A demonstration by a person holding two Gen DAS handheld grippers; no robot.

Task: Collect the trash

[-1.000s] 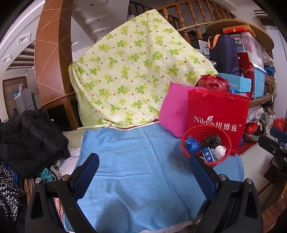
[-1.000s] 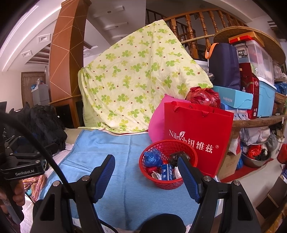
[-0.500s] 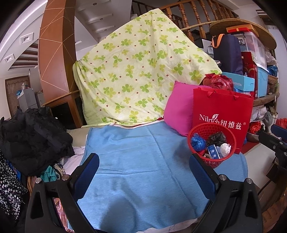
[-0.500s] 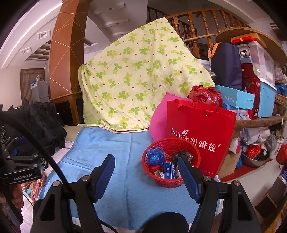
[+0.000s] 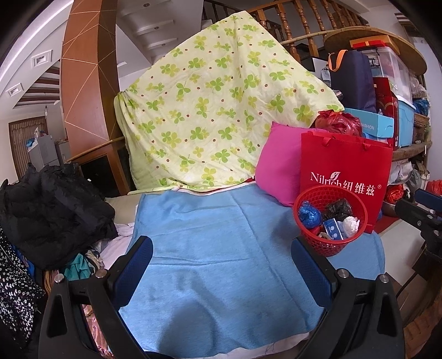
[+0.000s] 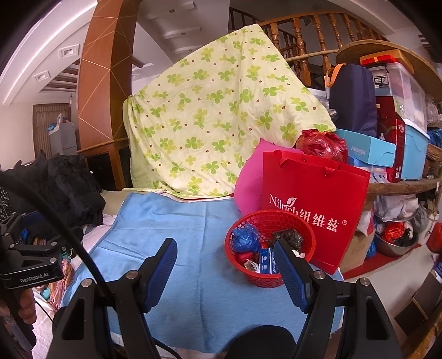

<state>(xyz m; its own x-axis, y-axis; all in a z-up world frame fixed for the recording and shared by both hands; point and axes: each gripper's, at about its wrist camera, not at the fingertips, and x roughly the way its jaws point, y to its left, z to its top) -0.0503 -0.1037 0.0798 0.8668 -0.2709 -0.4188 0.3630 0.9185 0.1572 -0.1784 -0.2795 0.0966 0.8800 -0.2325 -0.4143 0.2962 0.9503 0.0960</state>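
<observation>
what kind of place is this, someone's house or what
Most likely a lived-in home, a cluttered room beside a staircase: a wooden stair railing rises behind a clover-print quilt, and a blue towel carries a red basket of collected trash.

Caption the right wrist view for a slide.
Open right gripper before a trash-filled red basket on a blue cloth.

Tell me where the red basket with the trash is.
The red basket sits on the blue cloth, right of centre in both views, directly in front of the red paper bag and beside the pink cushion.
</observation>
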